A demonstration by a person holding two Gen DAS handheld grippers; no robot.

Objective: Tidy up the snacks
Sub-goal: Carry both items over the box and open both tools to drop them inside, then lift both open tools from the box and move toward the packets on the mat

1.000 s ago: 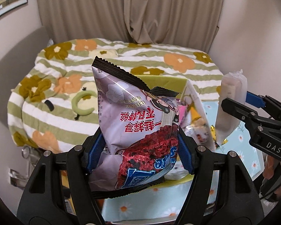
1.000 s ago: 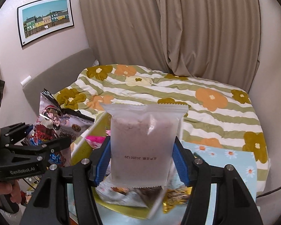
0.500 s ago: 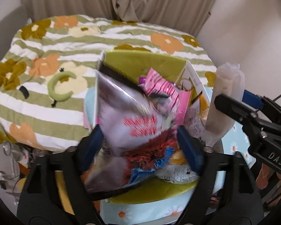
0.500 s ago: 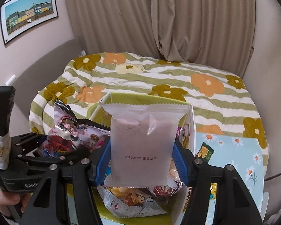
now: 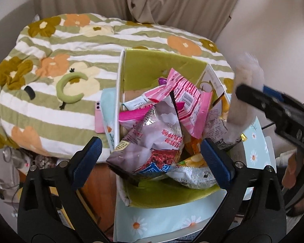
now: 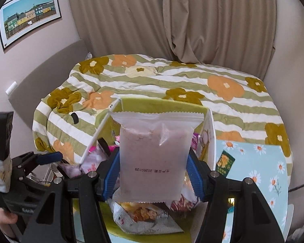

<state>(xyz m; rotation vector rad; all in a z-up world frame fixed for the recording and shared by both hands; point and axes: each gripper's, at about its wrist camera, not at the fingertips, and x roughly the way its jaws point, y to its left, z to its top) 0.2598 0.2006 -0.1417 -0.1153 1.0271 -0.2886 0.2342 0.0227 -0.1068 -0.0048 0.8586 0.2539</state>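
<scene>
A glossy, crinkled lilac foil snack bag [image 5: 152, 139] with red print and a serrated black top edge lies on the heap of packets inside the open cardboard box with yellow-green lining [image 5: 152, 68], its lower end resting over the box's near rim. The left gripper [image 5: 150, 154] hangs just above and in front of it with its blue-padded fingers spread wide to either side, holding nothing; a second ago those fingers pinched this same bag upright, so it has been let go into the box. Behind it sit a shiny pink striped wrapper [image 5: 187, 99] with a barcode and, at the near right, a silvery printed pouch [image 5: 194, 175], all of them crumpled film. The right gripper [image 6: 153, 174] is closed on a flat, frosted translucent packet of pale pinkish contents [image 6: 153, 158], rectangular with a zigzag-cut top seal and a printed date, gripped by its two side edges and held upright directly over the box's near part. Compared with the earlier view, this packet stands lower and closer over the box's contents, its grip unchanged. The box stands on a worktop covered by a light blue daisy-print cloth [image 6: 259, 162], just beside a bed with a quilted green-striped floral cover [image 6: 152, 83].
</scene>
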